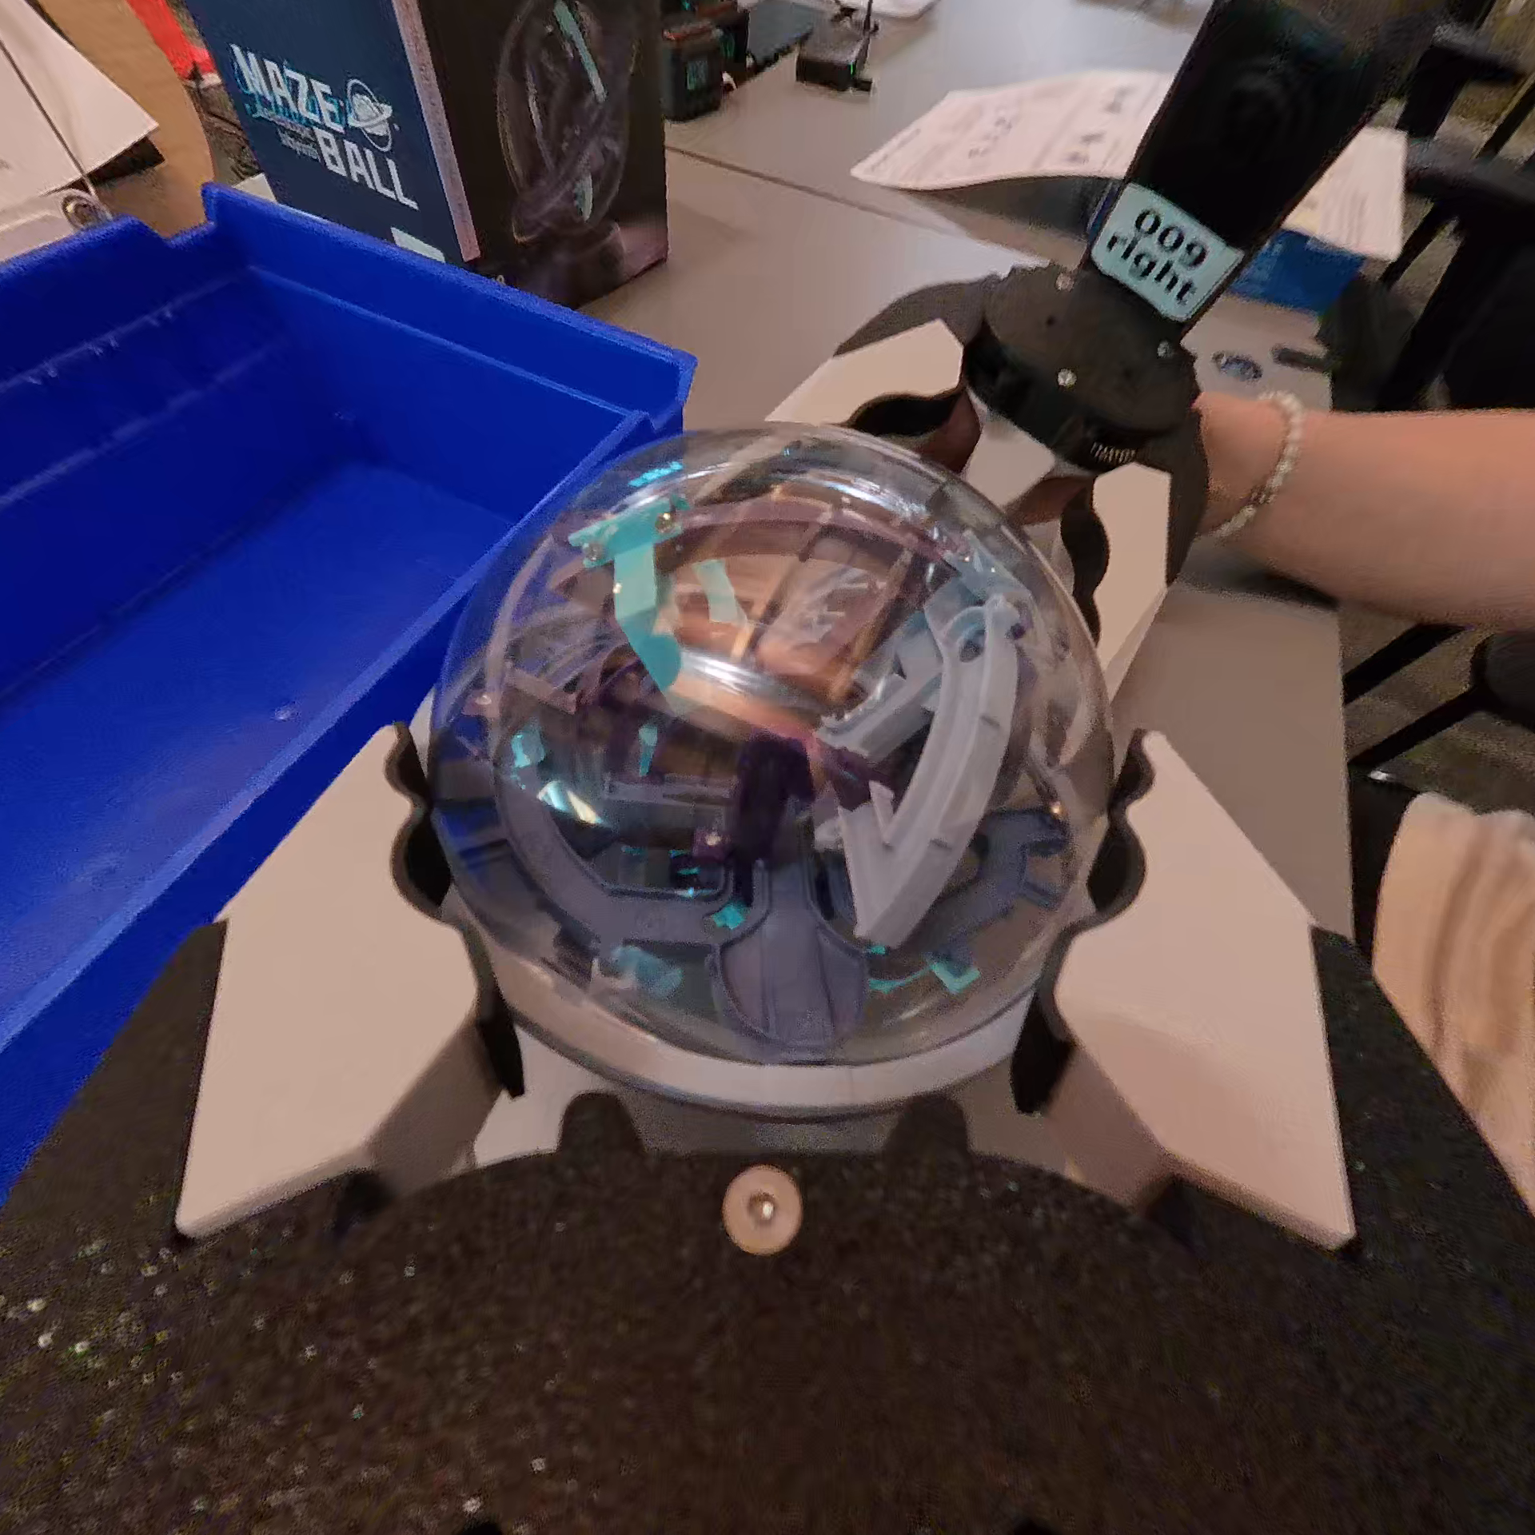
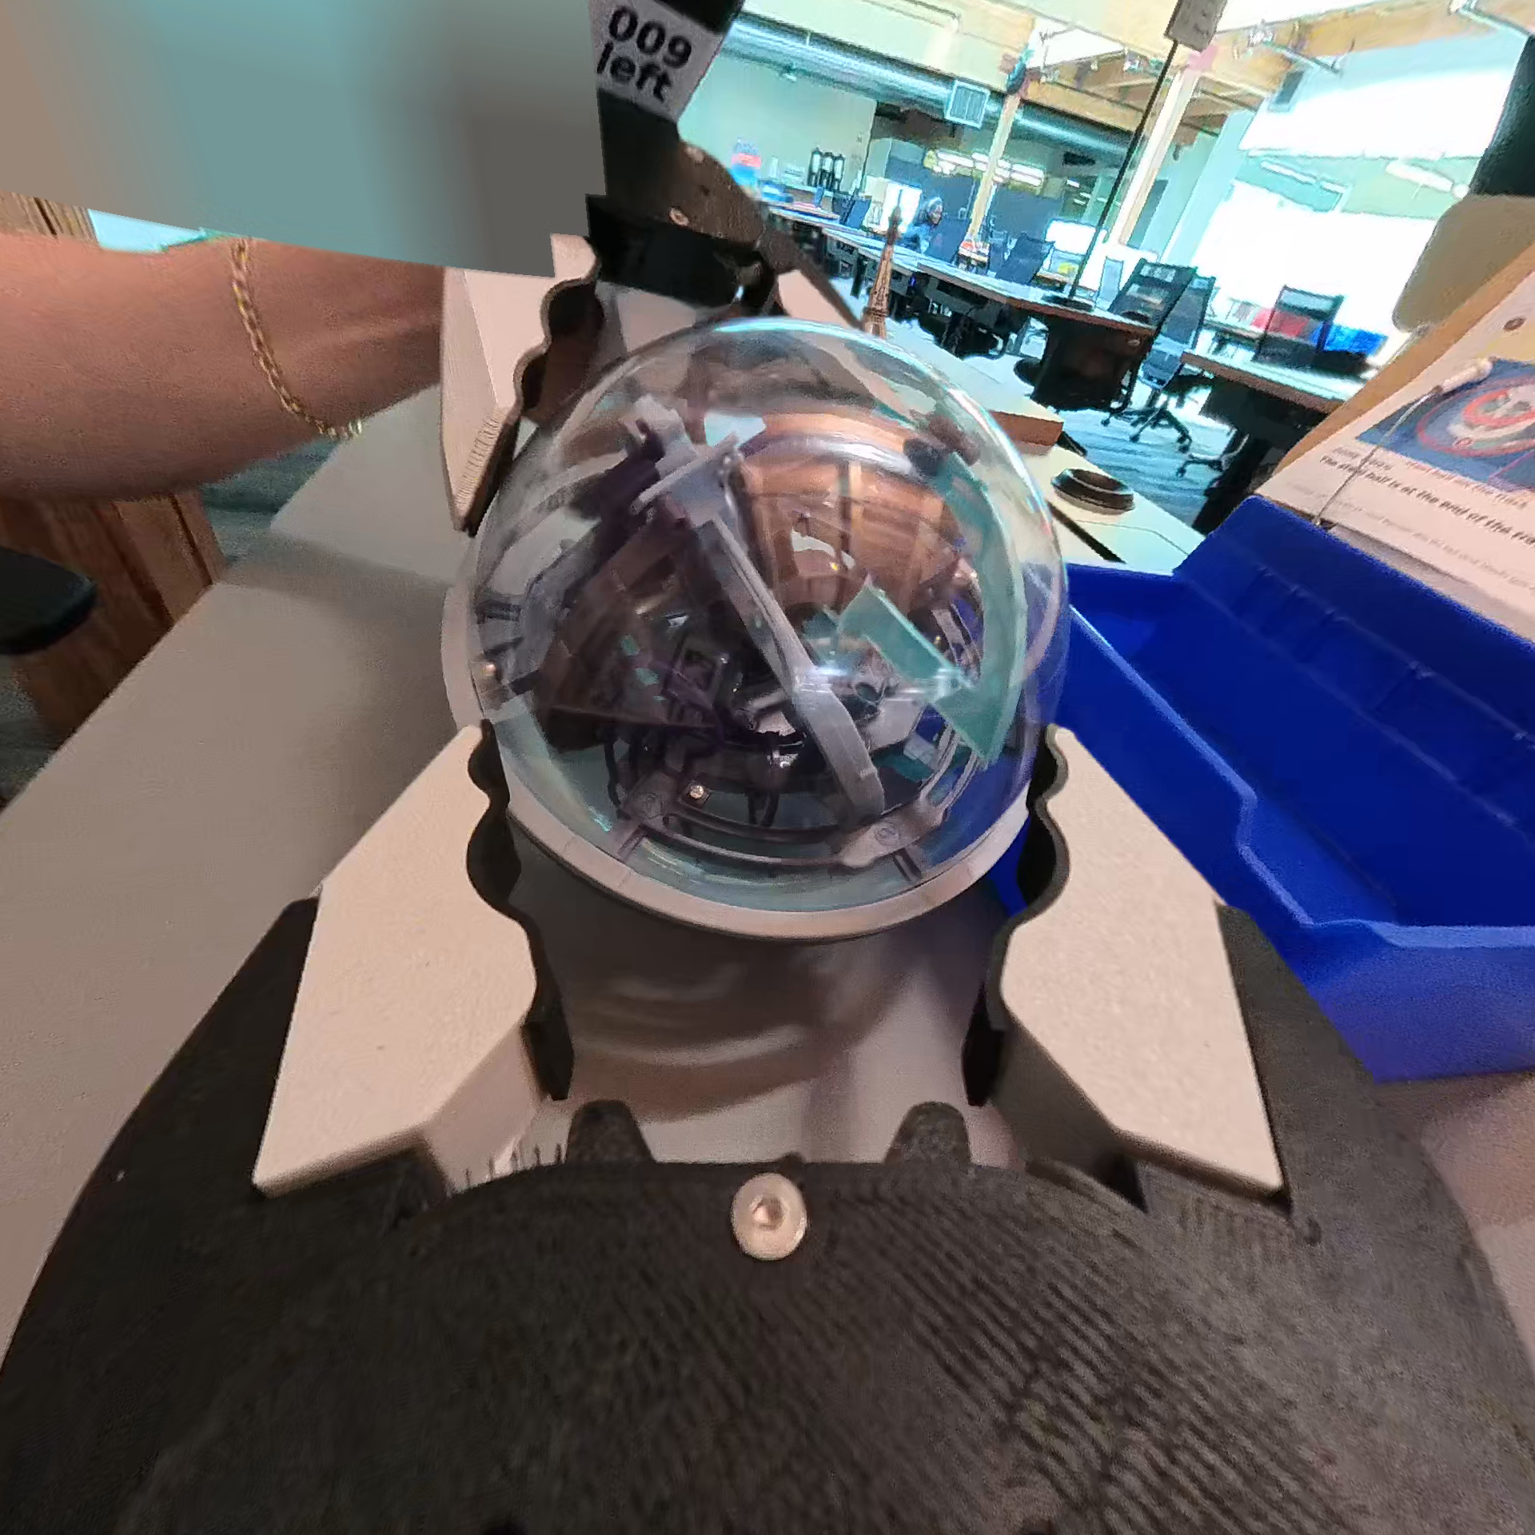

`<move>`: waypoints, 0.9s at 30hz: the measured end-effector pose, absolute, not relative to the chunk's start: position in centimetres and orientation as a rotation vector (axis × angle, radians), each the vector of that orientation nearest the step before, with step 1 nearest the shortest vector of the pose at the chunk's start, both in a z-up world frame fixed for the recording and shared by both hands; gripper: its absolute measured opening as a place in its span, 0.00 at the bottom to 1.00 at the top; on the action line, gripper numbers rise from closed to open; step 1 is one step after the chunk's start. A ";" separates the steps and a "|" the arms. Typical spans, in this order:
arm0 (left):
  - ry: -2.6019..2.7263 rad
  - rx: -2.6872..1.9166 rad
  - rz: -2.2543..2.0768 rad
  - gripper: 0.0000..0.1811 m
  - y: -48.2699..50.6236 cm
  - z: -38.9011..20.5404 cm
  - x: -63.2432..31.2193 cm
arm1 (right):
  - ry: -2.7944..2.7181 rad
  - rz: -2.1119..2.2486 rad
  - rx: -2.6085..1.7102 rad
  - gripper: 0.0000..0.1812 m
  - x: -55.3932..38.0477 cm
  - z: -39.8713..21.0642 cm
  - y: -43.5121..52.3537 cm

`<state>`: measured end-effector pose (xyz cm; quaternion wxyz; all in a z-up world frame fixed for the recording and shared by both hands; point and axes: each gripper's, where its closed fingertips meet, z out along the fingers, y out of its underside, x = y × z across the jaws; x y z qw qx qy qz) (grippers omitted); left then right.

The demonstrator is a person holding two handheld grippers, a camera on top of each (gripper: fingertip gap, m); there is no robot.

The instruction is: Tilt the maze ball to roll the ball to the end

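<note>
Where the two views centre, the clear domed maze ball [image 1: 768, 731] sits clamped between the left gripper [image 1: 772, 822] and the right gripper [image 2: 764, 797]; grey and teal tracks inside. Glossy blue bin [image 1: 249, 515] at left.

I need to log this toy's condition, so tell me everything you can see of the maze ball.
The maze ball is a clear plastic sphere with a white band low around it. Inside are grey, purple and teal tracks. I cannot make out the small ball inside. Both grippers clasp it from opposite sides: the left gripper and the right gripper. It sits beside a blue bin.
</note>
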<state>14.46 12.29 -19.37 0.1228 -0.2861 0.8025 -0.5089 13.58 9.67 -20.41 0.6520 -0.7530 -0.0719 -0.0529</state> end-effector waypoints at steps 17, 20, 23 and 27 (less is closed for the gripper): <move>2.416 -0.938 -1.856 0.85 11.8 -18.9 12.3 | 0.192 -0.012 -1.715 0.68 10.4 -19.8 9.5; 2.400 -0.950 -1.919 0.85 11.5 -18.9 12.1 | 0.231 -0.024 -1.703 0.69 10.1 -19.5 9.3; 2.388 -0.932 -1.973 0.85 11.2 -18.9 11.7 | 0.244 -0.047 -1.692 0.69 9.7 -19.3 9.1; 2.384 -0.890 -2.028 0.85 10.8 -18.9 11.1 | 0.251 -0.094 -1.671 0.69 9.1 -19.1 8.6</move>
